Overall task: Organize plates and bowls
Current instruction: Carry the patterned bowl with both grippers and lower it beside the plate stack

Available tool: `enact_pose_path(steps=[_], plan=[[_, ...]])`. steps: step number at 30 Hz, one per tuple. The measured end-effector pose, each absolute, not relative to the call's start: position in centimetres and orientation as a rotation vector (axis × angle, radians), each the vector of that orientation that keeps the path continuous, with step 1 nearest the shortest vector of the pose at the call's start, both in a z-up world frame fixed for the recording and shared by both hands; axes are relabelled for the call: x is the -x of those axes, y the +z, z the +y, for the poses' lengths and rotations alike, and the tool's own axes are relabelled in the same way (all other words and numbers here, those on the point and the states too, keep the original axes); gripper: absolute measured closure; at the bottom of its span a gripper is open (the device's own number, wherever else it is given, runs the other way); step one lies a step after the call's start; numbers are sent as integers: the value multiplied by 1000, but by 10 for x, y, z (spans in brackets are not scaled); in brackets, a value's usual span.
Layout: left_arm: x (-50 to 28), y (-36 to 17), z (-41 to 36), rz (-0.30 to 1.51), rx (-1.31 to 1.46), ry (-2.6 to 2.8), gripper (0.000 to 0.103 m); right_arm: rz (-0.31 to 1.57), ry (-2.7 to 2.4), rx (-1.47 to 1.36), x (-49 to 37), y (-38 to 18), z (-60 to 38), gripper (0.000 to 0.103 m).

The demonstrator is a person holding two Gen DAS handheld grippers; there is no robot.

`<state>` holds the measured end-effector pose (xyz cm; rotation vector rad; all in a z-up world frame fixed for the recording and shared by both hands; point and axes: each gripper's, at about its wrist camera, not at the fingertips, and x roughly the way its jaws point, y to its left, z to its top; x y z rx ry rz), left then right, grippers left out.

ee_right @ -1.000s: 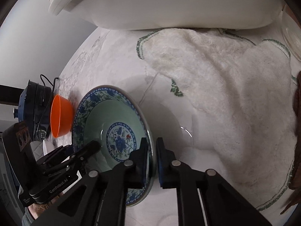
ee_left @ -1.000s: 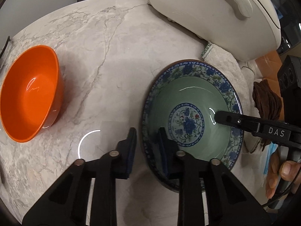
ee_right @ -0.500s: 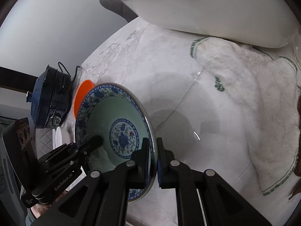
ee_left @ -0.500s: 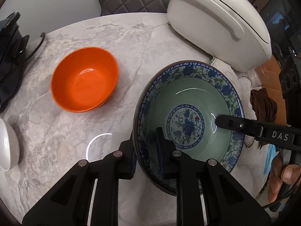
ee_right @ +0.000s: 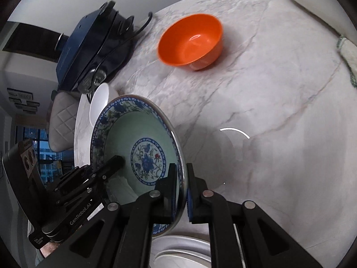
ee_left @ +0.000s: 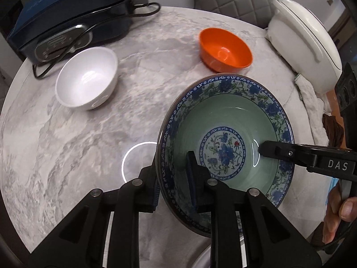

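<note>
The floral bowl (ee_left: 225, 134), green inside with a blue patterned rim, is held tilted above the marble worktop (ee_left: 67, 134) by both grippers on opposite sides of its rim. The left gripper (ee_left: 173, 174) has one finger inside the bowl and one outside; its jaws are opening, with the rim between them. The right gripper (ee_right: 180, 189) is clamped tight on the opposite rim, one pad against the inner wall and one against the outer. In the left view the right gripper's finger reaches into the bowl from the right, with a hand (ee_left: 339, 216) behind it.

Below the bowl's near edge lies a white plate (ee_right: 178, 252). An orange bowl (ee_left: 225, 49) stands beyond, upright. A white bowl (ee_left: 87, 78) sits to the left, well apart from the orange one. Behind it is a dark blue appliance (ee_left: 67, 15) with a cord. A white cooker (ee_left: 305, 44) stands at the right edge, on a white towel (ee_left: 310, 98).
</note>
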<state>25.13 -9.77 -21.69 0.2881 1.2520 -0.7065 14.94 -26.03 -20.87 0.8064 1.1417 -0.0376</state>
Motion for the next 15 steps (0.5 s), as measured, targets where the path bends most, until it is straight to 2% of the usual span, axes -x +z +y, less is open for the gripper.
enact_pose_path(steps=[7,15], plan=[[-254,-237,-25,1303,-240,-617,82,1223,41,-753,-175,-222,-197,93],[-241,-262,12,1350,-228,-573,81,1296,71,-723,-187,-243,-158,93]])
